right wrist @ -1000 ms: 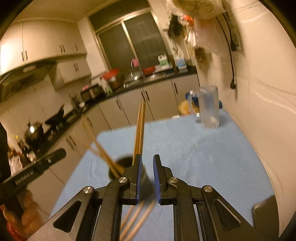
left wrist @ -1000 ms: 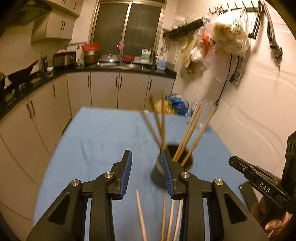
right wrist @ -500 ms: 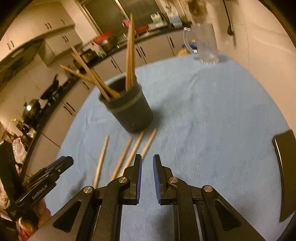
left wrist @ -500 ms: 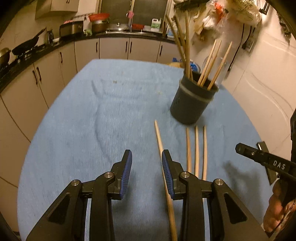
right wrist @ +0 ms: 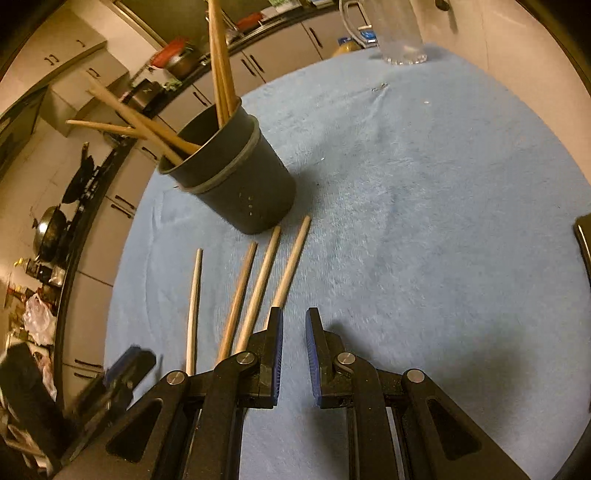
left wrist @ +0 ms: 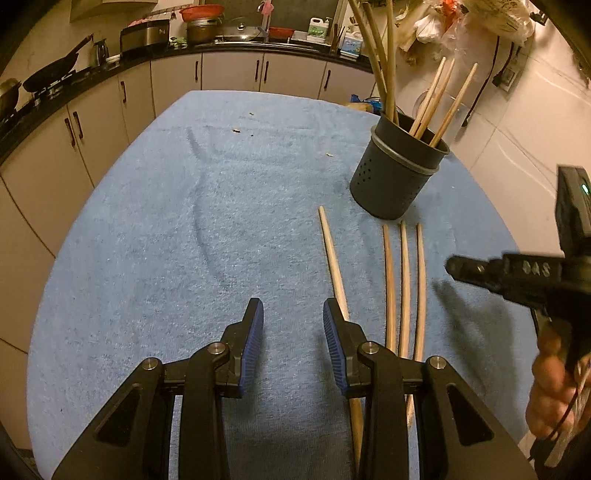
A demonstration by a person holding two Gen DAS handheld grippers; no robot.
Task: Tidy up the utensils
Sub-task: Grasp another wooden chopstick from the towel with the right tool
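Left gripper [left wrist: 291, 332] jaws wide apart, empty, above blue towel [left wrist: 184, 221]. Right gripper [right wrist: 294, 339] jaws narrowly apart, nothing between. Dark perforated utensil holder [left wrist: 395, 173] at 1 o'clock in left view, 11 o'clock in right view, upright, holding several chopsticks [left wrist: 439, 103]. Four loose chopsticks [left wrist: 404, 280] flat on towel just near side of holder; one [left wrist: 332, 254] set apart at 12 o'clock. Glass mug [right wrist: 399, 33] at far edge, 1 o'clock in right view.

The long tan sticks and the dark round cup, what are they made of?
The long tan sticks look like bare wood or bamboo: matte, pale brown, no shine. The dark round cup is probably plastic, though coated metal is possible: smooth dull grey-black wall, small punched holes and a lighter band under its rim.
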